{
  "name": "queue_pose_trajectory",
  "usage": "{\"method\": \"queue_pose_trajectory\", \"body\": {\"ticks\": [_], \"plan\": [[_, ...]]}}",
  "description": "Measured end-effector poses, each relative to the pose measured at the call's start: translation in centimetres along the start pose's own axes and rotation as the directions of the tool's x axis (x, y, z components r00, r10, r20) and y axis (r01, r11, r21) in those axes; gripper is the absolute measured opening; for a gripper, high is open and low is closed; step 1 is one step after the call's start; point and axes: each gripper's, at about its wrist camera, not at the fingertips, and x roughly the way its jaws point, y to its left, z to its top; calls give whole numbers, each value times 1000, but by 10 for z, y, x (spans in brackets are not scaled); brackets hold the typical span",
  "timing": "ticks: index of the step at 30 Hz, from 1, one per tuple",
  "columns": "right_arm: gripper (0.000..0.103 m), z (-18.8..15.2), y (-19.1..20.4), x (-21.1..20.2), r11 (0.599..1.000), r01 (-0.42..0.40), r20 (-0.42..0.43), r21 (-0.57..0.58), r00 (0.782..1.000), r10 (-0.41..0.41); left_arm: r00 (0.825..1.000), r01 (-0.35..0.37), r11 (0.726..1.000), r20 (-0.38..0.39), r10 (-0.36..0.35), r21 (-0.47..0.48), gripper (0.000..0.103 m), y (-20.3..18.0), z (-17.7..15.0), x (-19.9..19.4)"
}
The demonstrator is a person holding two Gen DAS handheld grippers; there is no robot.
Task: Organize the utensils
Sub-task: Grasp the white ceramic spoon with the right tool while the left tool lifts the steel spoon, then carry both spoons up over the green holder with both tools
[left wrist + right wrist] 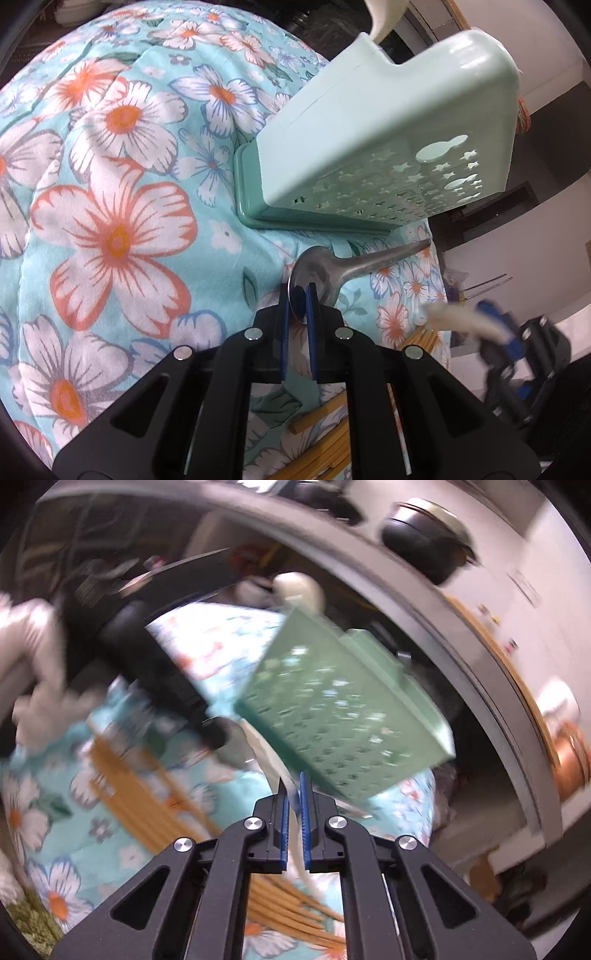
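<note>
Soft daylight; right view motion-blurred (edges fisheye-warped).

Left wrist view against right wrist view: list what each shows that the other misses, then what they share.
Only the left wrist view shows the left tool shut on the metal spoon. Only the right wrist view shows the right tool shut on a white utensil, and a dark pot behind. Both show the green utensil holder, floral cloth and yellow chopsticks.
</note>
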Motion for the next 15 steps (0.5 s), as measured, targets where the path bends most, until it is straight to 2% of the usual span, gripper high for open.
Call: {"method": "queue_pose_trajectory", "body": {"ticks": [4,7,10,15], "plan": [[3,-2,-37,-5,983,41,9,181,999,-43,993,-101,990,72,95,96,5,-21,-5,-4],[3,-8,-63,-5,946,47,13,322,998,-54,975,-195,958,151,165,211,4,-46,-12,-14],[3,-18,-81,-8,905,50,19,421,998,-64,959,-241,930,217,183,279,2,-66,-20,-29],[3,-32,-103,-13,854,45,41,518,996,-77,915,-338,869,342,213,362,1,-98,-30,-71]]}}
